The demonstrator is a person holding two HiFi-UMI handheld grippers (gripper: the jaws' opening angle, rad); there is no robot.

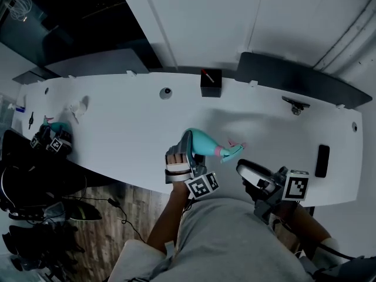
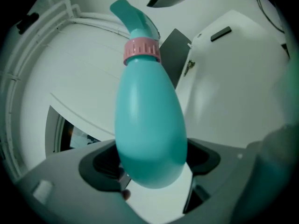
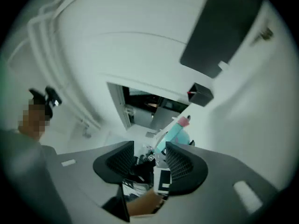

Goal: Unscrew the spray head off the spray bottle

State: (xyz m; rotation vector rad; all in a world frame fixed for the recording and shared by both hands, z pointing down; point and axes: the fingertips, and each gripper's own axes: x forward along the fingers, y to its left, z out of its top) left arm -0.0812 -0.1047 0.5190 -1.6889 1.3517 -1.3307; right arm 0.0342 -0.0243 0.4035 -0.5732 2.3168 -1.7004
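A teal spray bottle (image 1: 202, 141) hangs tilted over the white table (image 1: 117, 134), its pink collar (image 1: 218, 151) and teal spray head (image 1: 233, 151) pointing right. My left gripper (image 1: 187, 151) is shut on its fat lower body. In the left gripper view the bottle (image 2: 149, 129) fills the gap between the jaws, with the collar (image 2: 141, 50) and spray head (image 2: 133, 17) at the far end. My right gripper (image 1: 247, 170) stands open to the right of the spray head, apart from it. Between its jaws in the right gripper view, the bottle (image 3: 175, 134) shows further off.
A small black box (image 1: 211, 83) sits at the table's back edge beside a dark panel (image 1: 294, 75). A flat black device (image 1: 322, 160) lies at the right. At the far left another teal bottle (image 1: 56, 128) stands among marker cubes. The table's front edge runs just below the grippers.
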